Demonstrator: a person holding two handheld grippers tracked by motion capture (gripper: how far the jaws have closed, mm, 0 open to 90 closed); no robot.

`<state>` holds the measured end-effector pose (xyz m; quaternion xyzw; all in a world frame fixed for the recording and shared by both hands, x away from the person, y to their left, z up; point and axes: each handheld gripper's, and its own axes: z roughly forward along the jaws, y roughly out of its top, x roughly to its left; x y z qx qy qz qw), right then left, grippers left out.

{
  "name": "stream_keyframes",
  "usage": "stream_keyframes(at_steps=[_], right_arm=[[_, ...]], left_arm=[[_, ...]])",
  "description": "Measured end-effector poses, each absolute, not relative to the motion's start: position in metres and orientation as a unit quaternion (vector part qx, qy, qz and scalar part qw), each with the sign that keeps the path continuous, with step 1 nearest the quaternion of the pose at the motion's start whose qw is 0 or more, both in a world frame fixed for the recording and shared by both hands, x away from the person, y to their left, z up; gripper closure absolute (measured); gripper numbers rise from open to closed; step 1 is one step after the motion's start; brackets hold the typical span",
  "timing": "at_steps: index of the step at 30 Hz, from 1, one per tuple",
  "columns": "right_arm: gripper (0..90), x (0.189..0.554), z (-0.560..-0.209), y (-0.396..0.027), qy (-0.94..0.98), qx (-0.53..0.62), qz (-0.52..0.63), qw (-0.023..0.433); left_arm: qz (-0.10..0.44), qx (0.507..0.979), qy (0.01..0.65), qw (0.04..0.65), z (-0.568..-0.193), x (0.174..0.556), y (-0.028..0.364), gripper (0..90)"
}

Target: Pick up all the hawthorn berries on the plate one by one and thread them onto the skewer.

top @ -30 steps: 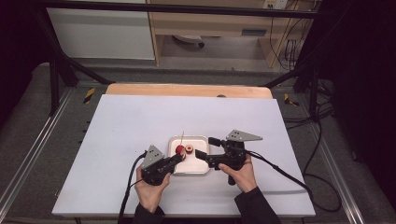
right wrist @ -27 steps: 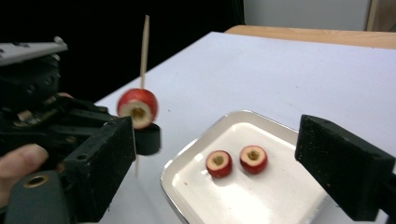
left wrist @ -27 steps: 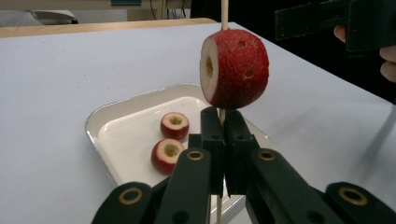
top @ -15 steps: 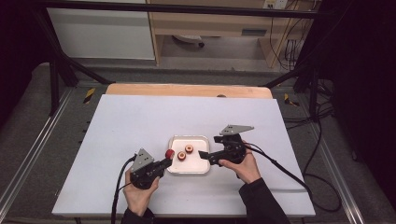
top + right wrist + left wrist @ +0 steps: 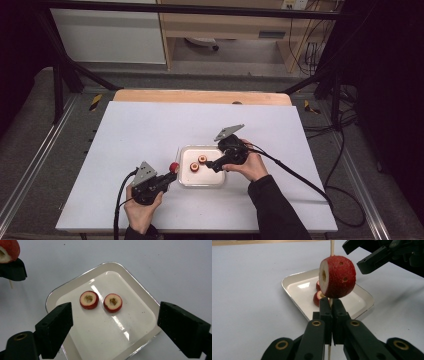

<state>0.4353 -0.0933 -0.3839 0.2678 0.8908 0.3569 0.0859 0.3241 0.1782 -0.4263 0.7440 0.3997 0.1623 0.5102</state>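
My left gripper (image 5: pixel 331 305) is shut on a thin wooden skewer (image 5: pixel 332 247) that stands upright. A red fruit piece (image 5: pixel 338 277) with a cored hole is threaded on the skewer just above the jaws. In the high view this gripper (image 5: pixel 167 176) sits left of the white tray (image 5: pixel 200 184). Two red ring slices (image 5: pixel 89 300) (image 5: pixel 113 302) lie side by side in the tray (image 5: pixel 140 290). My right gripper (image 5: pixel 116 315) hovers over them, open. Its jaws have just been closing a little, and nothing is pressed between them.
The tray rests on a white board (image 5: pixel 150 125) with a wooden strip (image 5: pixel 200 96) along its far edge. Black cables (image 5: pixel 300 175) trail from the grippers toward the right. Dark frame rails (image 5: pixel 30 170) run along both sides of the board.
My left hand has drawn the skewer with the red piece leftward, off the tray. My right gripper has shifted left to hang over the slices.
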Motion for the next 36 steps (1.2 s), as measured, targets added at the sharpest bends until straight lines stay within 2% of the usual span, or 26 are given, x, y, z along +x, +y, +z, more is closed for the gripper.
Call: stream_keyframes(at_steps=[13, 32, 36], right_arm=[[26.9, 0.456, -0.397, -0.071, 0.919, 0.231, 0.31, 0.079], [32.4, 0.473, -0.408, -0.058, 0.945, 0.19, 0.259, 0.068], [36.1, 0.474, -0.411, -0.054, 0.951, 0.173, 0.246, 0.067]], left_arm=[[0.158, 0.75, 0.398, 0.505, -0.429, 0.326, 0.181, 88.7], [0.156, 0.749, 0.4, 0.504, -0.43, 0.328, 0.182, 88.7], [0.156, 0.751, 0.399, 0.502, -0.431, 0.329, 0.183, 88.7]])
